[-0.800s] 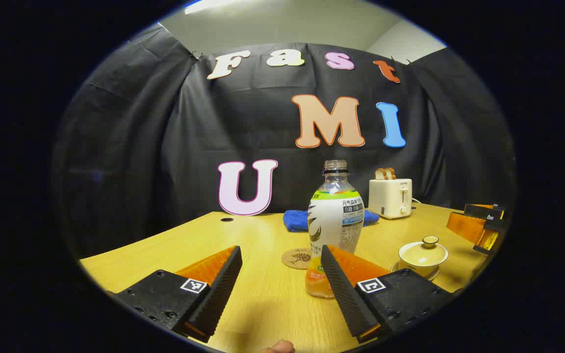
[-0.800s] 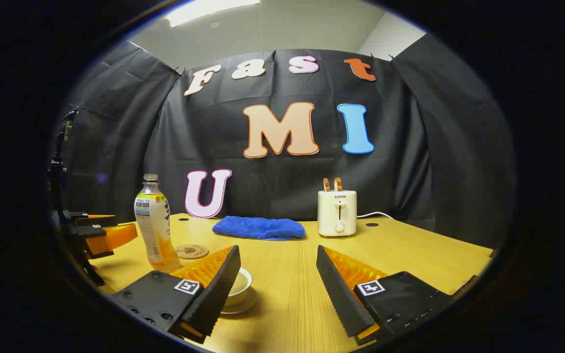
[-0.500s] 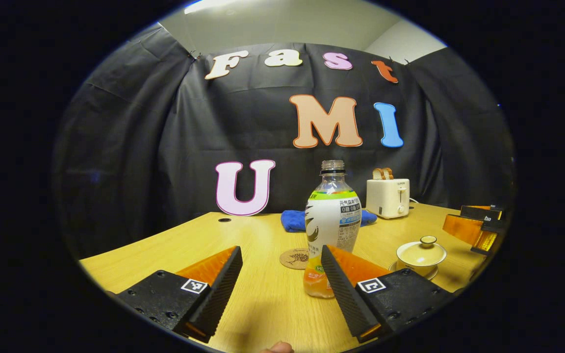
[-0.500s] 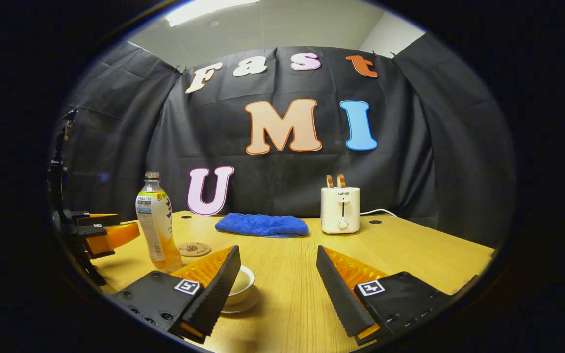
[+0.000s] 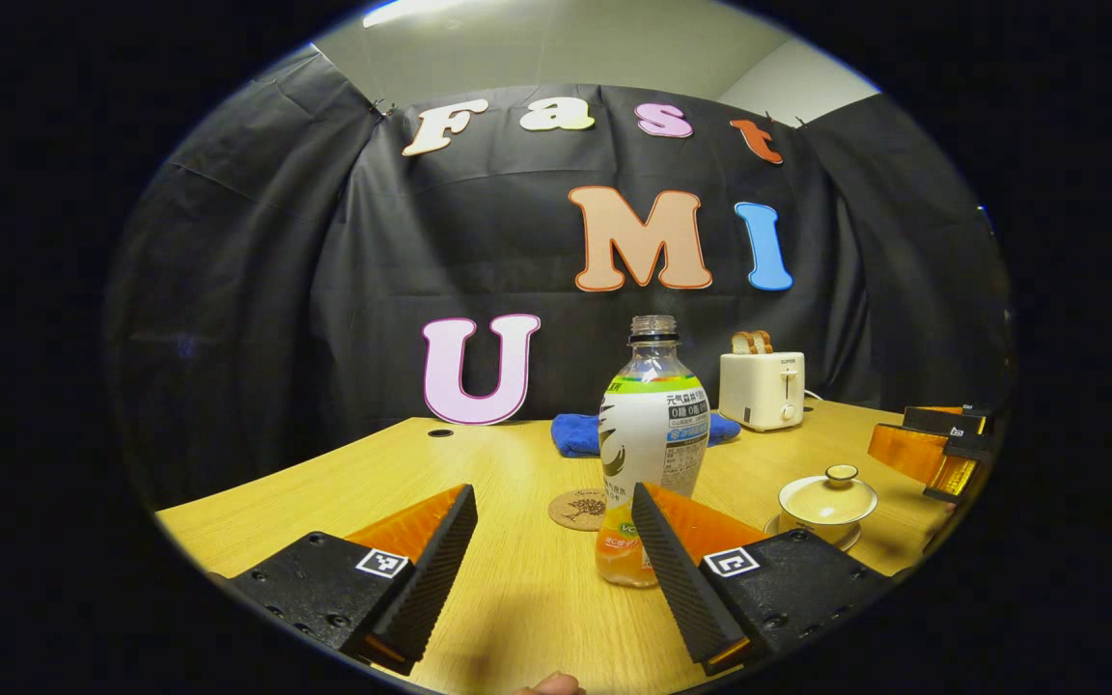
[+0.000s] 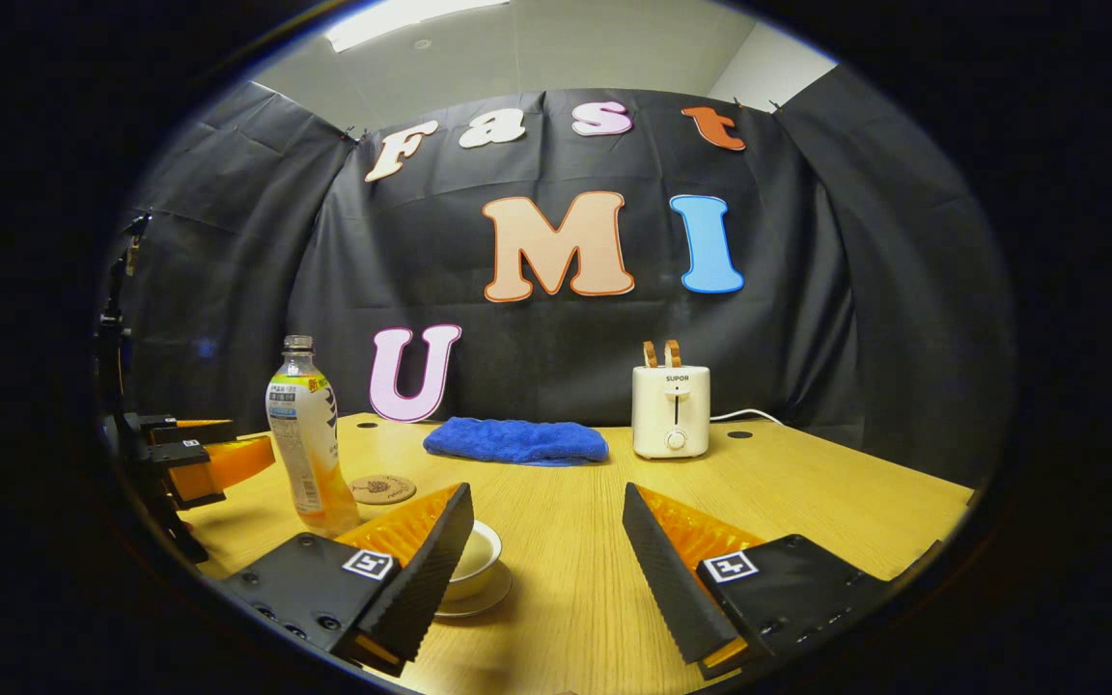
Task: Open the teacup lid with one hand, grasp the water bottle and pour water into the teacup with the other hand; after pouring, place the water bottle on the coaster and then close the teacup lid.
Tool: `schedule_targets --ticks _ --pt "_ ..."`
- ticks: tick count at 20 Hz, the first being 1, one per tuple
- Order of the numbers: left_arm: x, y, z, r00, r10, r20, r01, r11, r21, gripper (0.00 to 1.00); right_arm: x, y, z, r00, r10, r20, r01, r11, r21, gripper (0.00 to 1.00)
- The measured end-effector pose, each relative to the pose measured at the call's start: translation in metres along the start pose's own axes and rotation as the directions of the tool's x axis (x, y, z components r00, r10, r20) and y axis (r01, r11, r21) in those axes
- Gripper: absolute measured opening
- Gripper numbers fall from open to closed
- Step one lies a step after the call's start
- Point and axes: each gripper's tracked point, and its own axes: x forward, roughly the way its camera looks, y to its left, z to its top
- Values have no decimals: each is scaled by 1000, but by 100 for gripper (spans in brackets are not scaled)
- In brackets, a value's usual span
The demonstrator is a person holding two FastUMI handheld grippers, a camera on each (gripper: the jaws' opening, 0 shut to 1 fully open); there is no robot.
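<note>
Left gripper view. The left gripper hangs low over the wooden table with its jaws spread wide and nothing between them. The water bottle stands upright just ahead, uncapped, its base partly hidden behind the right-hand finger; not touched. The round coaster lies flat beyond the gap, just left of the bottle's base. The teacup sits on its saucer ahead and to the right, lid on. Past the cup, at the far right edge, is the right gripper. Farther back: a blue cloth behind the bottle and a white toaster holding toast.

Right gripper view. The right gripper is likewise spread, holding nothing. The teacup is close in, mostly hidden behind the left-hand finger; whether the finger touches it I cannot tell. The water bottle stands ahead to the left, the coaster just right of it. The left gripper shows at the far left. The blue cloth and toaster stand well ahead.
</note>
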Motion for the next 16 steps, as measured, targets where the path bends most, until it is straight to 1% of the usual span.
schedule_targets --ticks 2,3,4,5,6,7,8,9,10,11,12,13,14,16 --pt "-1 0 0 1000 -2 0 2 1000 0 94 0 3 0 1000 11 0 -11 1000 1 94" --pt "-1 -1 1 1000 -2 0 2 1000 0 94 0 1 1 1000 6 3 -6 1000 0 99" --pt "-1 0 0 1000 -2 0 2 1000 -1 94 -1 4 2 1000 12 8 -12 1000 0 95" --pt "-1 0 1 1000 -2 -1 2 1000 -1 94 0 9 3 1000 25 10 -25 1000 -1 99" --pt "0 0 0 1000 -2 -1 2 1000 -1 94 0 16 1 999 39 5 -39 999 -6 94" --pt "0 -1 0 1000 -2 -1 2 1000 -1 95 1 21 -3 998 56 -17 -56 998 -17 94" --pt "0 0 -1 1000 -2 -1 2 1000 -1 94 4 29 -8 996 78 -36 -79 996 -31 99" --pt "0 -1 1 1000 -3 1 3 1000 -1 94 3 33 -7 995 87 -45 -89 995 -46 99" --pt "1 -1 0 1000 -4 -1 4 1000 -1 94 3 36 -4 995 91 -33 -93 994 -62 95" --pt "1 -1 1 1000 -5 -1 5 1000 -1 94 3 43 0 994 107 -29 -109 992 -69 94" --pt "0 -1 0 1000 -5 0 5 1000 -2 94 4 46 1 993 116 -29 -117 990 -78 96" --pt "0 -1 -1 1000 -7 0 7 1000 -2 94 4 49 2 992 120 -28 -122 989 -86 94" --pt "0 -1 0 1000 -7 -1 7 1000 -2 94 4 53 2 991 127 -29 -129 987 -92 100" --pt "1 -1 0 1000 -8 -1 8 1000 -3 95 7 60 0 989 142 -37 -145 984 -99 99"
